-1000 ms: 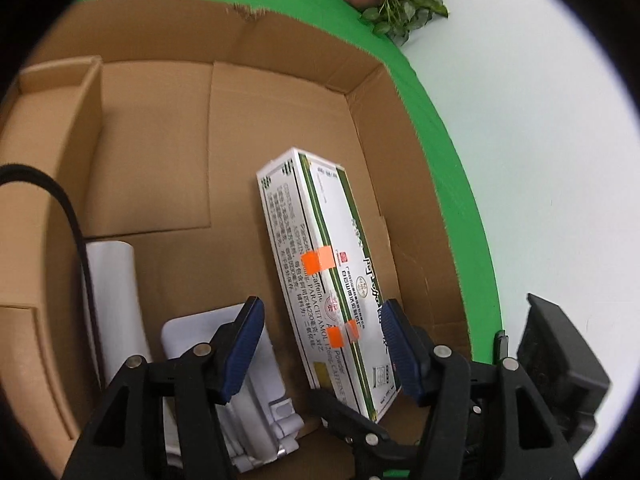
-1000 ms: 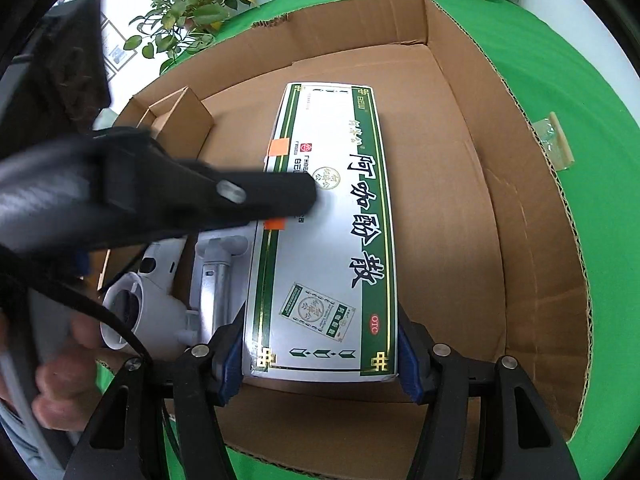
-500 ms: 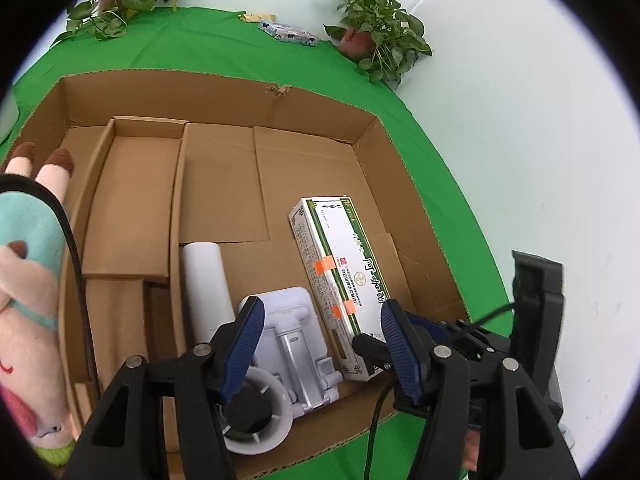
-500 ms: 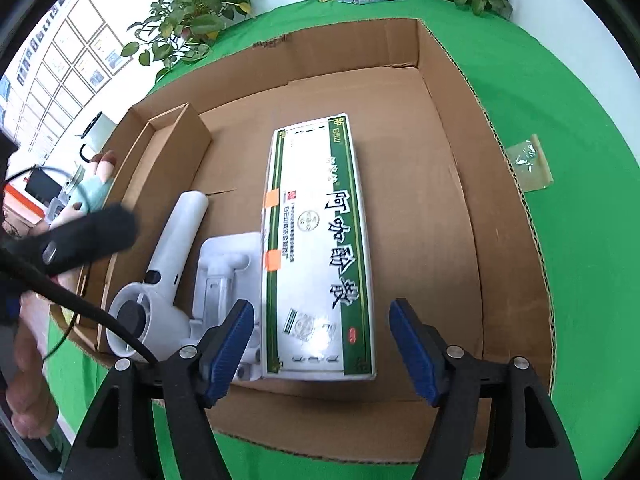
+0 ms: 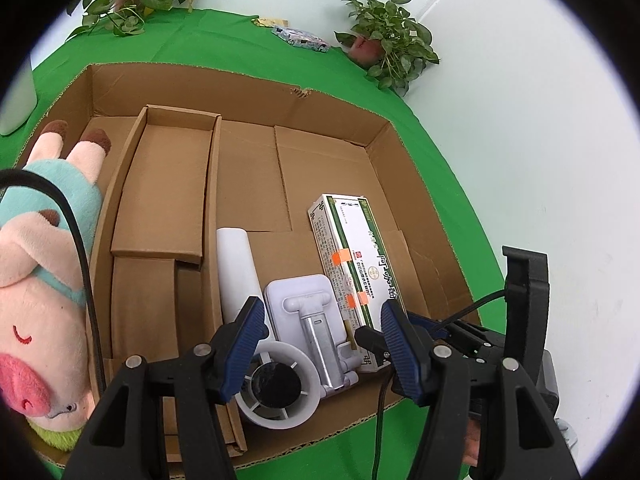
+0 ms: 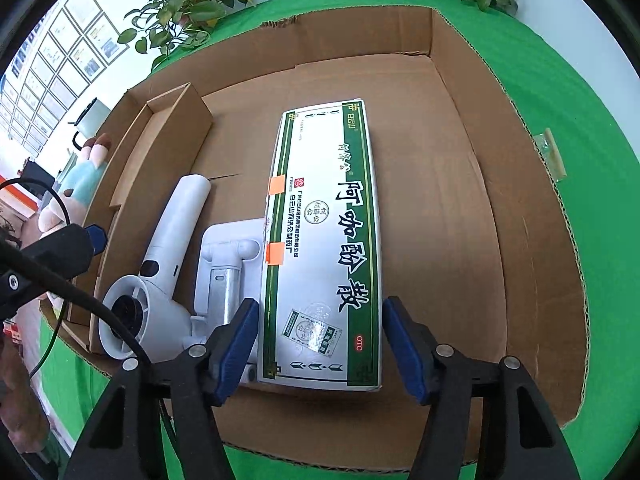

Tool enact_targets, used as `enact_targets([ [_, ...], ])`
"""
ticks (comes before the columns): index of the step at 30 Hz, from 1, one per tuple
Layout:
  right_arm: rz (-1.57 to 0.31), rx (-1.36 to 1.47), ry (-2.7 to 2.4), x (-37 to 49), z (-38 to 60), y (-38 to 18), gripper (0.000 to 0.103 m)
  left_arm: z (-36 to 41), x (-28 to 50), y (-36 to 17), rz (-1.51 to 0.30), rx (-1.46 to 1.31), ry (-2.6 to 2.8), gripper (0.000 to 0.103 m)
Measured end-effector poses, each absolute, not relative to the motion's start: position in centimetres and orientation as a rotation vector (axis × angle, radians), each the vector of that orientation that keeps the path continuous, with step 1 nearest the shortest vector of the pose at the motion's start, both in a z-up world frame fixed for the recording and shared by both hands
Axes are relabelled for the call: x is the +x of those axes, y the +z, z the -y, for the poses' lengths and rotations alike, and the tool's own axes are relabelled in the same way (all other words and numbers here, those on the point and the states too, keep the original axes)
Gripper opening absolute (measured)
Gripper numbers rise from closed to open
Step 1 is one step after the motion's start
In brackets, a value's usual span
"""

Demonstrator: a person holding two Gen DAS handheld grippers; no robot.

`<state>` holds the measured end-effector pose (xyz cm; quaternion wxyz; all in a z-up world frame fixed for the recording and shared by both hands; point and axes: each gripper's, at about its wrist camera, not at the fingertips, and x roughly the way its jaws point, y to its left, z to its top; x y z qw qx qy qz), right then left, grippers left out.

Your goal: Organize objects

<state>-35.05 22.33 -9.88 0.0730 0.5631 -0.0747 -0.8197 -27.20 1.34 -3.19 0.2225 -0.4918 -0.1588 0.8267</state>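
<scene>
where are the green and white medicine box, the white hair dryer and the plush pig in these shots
green and white medicine box [image 6: 324,248]: right wrist view, middle of its printed top face.
white hair dryer [image 6: 176,224]: right wrist view, on its handle.
plush pig [image 5: 36,280]: left wrist view, on its pink head.

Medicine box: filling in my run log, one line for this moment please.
medicine box: flat in cardboard box, beside phone stand | right claw: open, straddling it | left claw: open, empty

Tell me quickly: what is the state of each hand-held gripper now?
Left hand-held gripper: open, holding nothing.
Right hand-held gripper: open, straddling the medicine box, not gripping it.
</scene>
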Motion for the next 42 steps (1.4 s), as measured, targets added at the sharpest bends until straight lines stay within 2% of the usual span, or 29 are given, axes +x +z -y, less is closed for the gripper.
enact_targets([
  [7,0.301,1.638,-2.477,-34.3,-22.9,-9.1,0.066,-1.4,-25.5,-1.8,0.36,-1.257,2.421,0.06],
  [10,0.315,1.456,-2.608,-32.2,-23.5,-6.7,0.085,-1.4,-23.3,-0.4,0.233,-1.143,2.559,0.061],
  [13,0.311,1.196,-2.763,-28.5,-24.1,-4.3,0.1,-0.8,-20.1,0.6,0.125,-0.983,2.717,0.079],
  [14,0.306,1.131,-2.802,-27.4,-24.1,-3.9,0.102,-0.5,-19.0,0.7,0.11,-0.924,2.762,0.08],
  [18,0.151,0.899,-2.935,-23.2,-22.0,-4.5,0.102,0.6,-16.3,-0.4,0.068,-0.824,2.873,0.08],
  [22,0.009,0.797,-2.995,-21.9,-19.4,-6.1,0.102,1.4,-15.1,-2.5,0.016,-0.744,2.999,0.08],
  [31,0.002,0.805,-3.021,-22.4,-17.5,-8.7,0.102,1.4,-16.3,-6.9,-0.041,-0.792,3.06,0.08],
  [42,-0.088,0.849,-3.062,-23.3,-16.8,-9.3,0.103,0.9,-16.6,-7.3,-0.072,-0.835,3.049,0.085],
])
